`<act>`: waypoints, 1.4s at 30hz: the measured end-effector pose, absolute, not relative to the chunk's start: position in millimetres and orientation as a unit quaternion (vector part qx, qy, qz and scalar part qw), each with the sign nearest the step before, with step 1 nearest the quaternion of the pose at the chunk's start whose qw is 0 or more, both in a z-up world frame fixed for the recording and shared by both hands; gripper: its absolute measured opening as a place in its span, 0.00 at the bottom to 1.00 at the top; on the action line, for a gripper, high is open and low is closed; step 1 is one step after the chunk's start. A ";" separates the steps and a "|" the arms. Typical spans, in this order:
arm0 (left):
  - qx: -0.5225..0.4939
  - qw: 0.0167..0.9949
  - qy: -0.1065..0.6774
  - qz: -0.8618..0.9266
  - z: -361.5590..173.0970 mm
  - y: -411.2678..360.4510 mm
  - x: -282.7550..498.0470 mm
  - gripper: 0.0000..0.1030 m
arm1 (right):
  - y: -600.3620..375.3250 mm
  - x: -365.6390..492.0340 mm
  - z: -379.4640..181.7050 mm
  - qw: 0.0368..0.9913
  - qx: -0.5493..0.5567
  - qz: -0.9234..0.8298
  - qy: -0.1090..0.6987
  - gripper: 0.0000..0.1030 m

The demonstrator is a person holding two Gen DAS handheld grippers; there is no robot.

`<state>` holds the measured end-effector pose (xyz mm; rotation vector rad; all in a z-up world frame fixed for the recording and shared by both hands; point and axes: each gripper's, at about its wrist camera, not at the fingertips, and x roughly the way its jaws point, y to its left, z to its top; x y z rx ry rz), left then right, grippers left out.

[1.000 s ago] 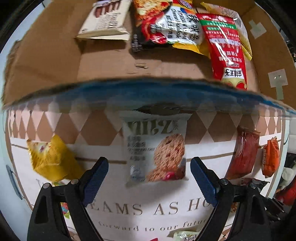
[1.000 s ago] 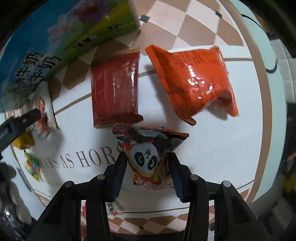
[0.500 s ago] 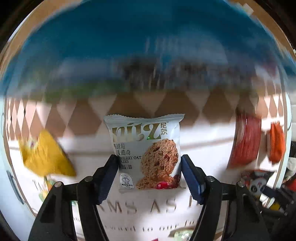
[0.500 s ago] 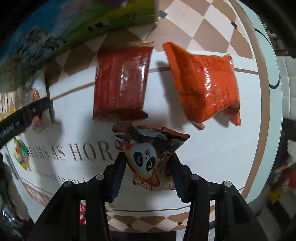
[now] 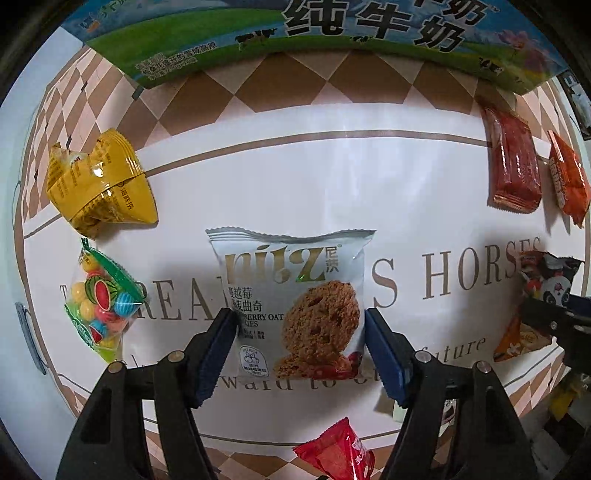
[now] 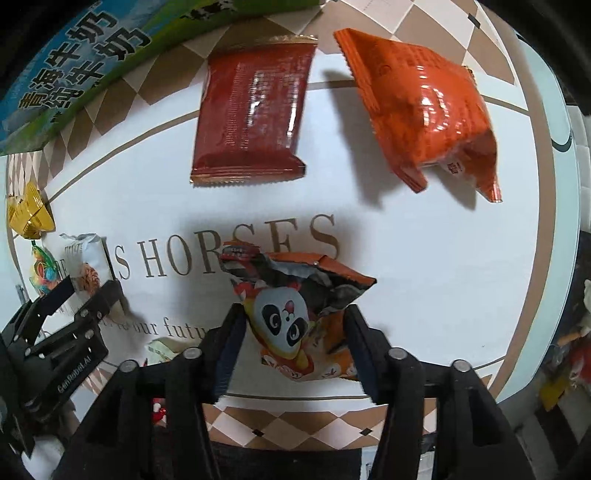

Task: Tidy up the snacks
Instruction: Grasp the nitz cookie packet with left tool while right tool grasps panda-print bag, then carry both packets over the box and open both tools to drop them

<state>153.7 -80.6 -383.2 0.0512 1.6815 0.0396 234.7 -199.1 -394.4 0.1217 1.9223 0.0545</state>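
My left gripper (image 5: 300, 343) pinches the light, crinkly cookie packet (image 5: 295, 306) by its lower sides (fragile inside), while my right gripper (image 6: 295, 332), just loosened, straddles the panda bag (image 6: 295, 314).

Cookie packet (image 5: 291, 306) between left gripper's (image 5: 300, 343) jaws

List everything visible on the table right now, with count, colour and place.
Cookie packet: one, white, centre of table, between the left gripper's fingers.
Panda packet: one, orange and black, between the right gripper's fingers.
Dark red packet: one, near the milk carton.
Orange packet: one, right of the dark red packet.
Yellow packet: one, table's left side.
Candy bag: one, clear with green trim, below the yellow packet.
Red packet: one, near edge.
Milk carton: one, blue-green, far side.
Table: one, white, brown checks.
Left gripper: black, blue pads.
Right gripper: black.
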 end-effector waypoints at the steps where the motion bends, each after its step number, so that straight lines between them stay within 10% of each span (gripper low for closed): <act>1: 0.025 0.665 0.746 0.021 -386.4 -79.6 155.3 0.72 | -201.4 235.0 -393.7 0.570 0.053 0.023 0.820 0.63; 12: 0.001 0.666 0.746 0.022 -394.6 -60.7 184.8 0.70 | -220.6 219.0 -401.8 0.573 0.047 0.018 0.818 0.64; 22: -0.010 0.678 0.735 0.021 -366.4 -55.1 174.5 0.67 | -225.0 195.3 -390.7 0.588 0.076 0.013 0.805 0.42; 42: -0.053 0.776 0.627 -0.038 -186.1 -37.3 280.1 0.67 | -209.6 321.4 -202.4 0.705 0.129 0.120 0.687 0.41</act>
